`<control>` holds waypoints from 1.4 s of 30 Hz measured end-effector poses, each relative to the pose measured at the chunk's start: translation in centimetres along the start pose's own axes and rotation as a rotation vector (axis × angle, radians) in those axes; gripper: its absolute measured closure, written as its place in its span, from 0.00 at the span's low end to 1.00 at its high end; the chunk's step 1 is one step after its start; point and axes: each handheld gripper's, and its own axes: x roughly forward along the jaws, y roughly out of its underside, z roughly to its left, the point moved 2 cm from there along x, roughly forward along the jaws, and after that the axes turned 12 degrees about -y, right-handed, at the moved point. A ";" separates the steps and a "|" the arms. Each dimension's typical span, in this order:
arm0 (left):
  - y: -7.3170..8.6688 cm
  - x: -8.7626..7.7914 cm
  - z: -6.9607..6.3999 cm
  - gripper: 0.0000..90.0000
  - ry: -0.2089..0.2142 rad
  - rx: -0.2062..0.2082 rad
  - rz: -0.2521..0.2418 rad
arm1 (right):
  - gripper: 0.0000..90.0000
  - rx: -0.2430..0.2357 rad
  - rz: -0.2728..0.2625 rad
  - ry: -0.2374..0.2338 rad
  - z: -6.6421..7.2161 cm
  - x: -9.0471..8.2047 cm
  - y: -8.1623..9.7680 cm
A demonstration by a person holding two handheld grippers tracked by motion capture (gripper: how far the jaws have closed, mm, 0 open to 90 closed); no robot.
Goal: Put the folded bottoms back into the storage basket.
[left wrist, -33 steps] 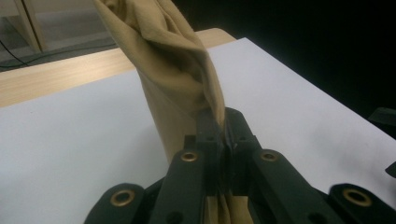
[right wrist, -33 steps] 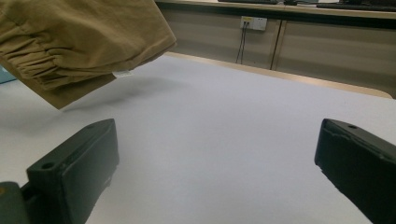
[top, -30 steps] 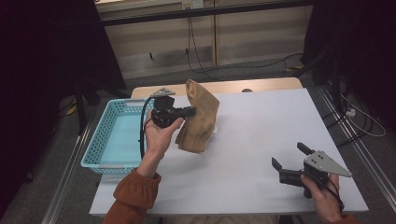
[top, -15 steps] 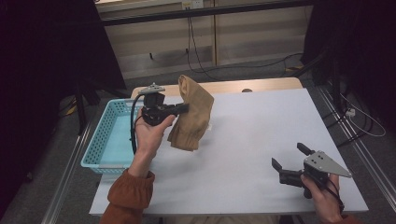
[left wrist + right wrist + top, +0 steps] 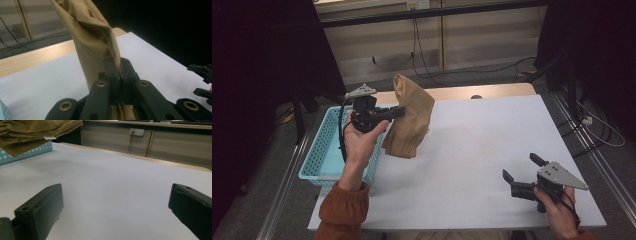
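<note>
Overhead, tan cloth [image 5: 410, 116] hanging beside basket [image 5: 319, 155] rim, table [image 5: 482, 150] bare rightward

Jaws wide apart over the white table [image 5: 112, 182]; tan cloth [image 5: 32, 132] (apparently lifted) top left.

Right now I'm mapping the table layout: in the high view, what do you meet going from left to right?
Blue basket → left gripper → tan cloth it holds → bare white tabletop → right gripper.
</note>
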 end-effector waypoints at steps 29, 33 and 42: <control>-0.9 -4.4 1.8 0.96 -0.092 0.015 -0.064 | 0.00 -0.006 -0.002 -0.002 0.0 0.0 0.0; -0.9 -5.2 2.3 0.96 -0.098 0.006 -0.069 | 0.00 -0.003 0.001 -0.003 0.1 0.0 0.0; -1.0 -6.7 3.3 0.96 -0.123 0.005 -0.071 | 0.00 0.001 0.000 -0.004 0.0 0.0 0.0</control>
